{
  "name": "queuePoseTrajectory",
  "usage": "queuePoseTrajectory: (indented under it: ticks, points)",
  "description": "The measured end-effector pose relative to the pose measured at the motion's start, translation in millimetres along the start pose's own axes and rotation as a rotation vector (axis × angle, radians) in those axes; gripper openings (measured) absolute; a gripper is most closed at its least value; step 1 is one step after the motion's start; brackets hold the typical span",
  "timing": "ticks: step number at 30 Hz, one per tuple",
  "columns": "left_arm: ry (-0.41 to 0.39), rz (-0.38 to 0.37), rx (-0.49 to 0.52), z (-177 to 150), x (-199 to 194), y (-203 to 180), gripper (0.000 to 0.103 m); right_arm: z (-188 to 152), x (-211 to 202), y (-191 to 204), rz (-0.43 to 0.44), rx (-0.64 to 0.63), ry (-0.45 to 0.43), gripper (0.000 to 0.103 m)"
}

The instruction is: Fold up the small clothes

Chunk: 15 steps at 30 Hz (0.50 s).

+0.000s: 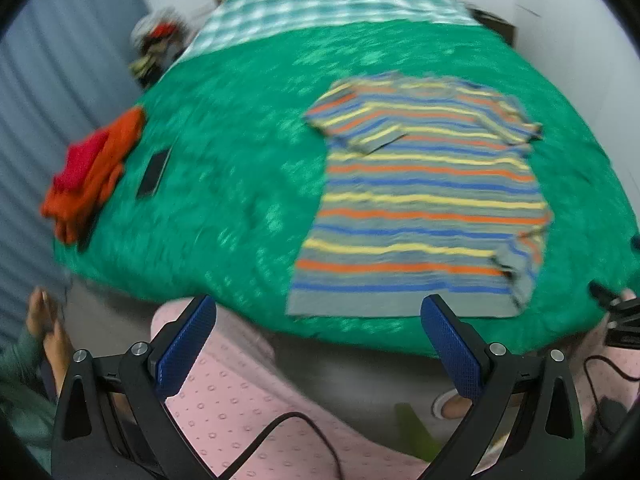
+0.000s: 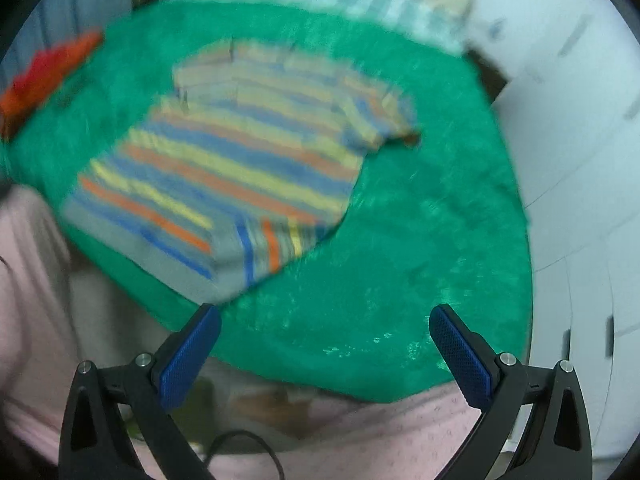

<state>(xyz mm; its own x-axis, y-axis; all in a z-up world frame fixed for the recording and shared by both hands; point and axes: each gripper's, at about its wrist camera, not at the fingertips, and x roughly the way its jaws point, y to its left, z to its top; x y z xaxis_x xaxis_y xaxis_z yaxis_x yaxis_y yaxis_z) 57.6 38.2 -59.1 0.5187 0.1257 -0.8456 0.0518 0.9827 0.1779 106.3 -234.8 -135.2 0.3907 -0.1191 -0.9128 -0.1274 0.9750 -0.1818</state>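
Observation:
A small striped T-shirt [image 1: 424, 196] in grey, blue, yellow and orange lies flat on the green bed cover [image 1: 240, 184], hem toward me, with its near right corner turned over. It also shows in the right wrist view [image 2: 240, 168], blurred. My left gripper [image 1: 318, 312] is open and empty, held off the bed's near edge just below the shirt's hem. My right gripper [image 2: 325, 320] is open and empty, above the bed's near edge, to the right of the shirt's hem.
A pile of red and orange clothes [image 1: 92, 172] lies at the bed's left edge, with a dark phone [image 1: 154, 174] beside it. A checked blanket [image 1: 332, 4] covers the bed's far end. A pink dotted garment [image 1: 240, 396] is below the grippers.

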Motion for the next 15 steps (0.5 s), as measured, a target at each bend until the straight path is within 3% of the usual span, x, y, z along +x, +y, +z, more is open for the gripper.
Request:
queuePoseTrajectory:
  ticks: [5,6,8,10,11,12,15]
  points:
    - [0.049,0.027,-0.026,-12.0,33.7,16.7,0.102,27.6,54.9,49.8,0.279,-0.011,0.056,0.100]
    - [0.066,0.024,-0.025,-14.1,42.2,17.1,0.102,34.4,61.5,63.9,0.274,-0.020,0.038,0.100]
    - [0.108,0.015,-0.020,-17.7,59.5,19.2,0.102,46.3,79.0,82.4,0.180,-0.047,0.006,0.099]
    - [0.148,0.018,-0.022,-21.4,73.9,26.5,0.102,47.5,101.0,73.8,0.142,-0.015,0.053,0.074]
    - [0.156,0.021,-0.024,-22.8,75.9,29.0,0.102,42.8,108.6,60.9,0.167,0.031,0.100,0.040]
    - [0.157,0.021,-0.027,-24.0,77.2,34.2,0.102,33.6,106.7,41.5,0.216,0.104,0.119,0.025]
    - [0.150,-0.007,-0.040,-25.3,82.1,47.7,0.102,-5.1,84.0,-11.7,0.252,0.256,0.151,0.019]
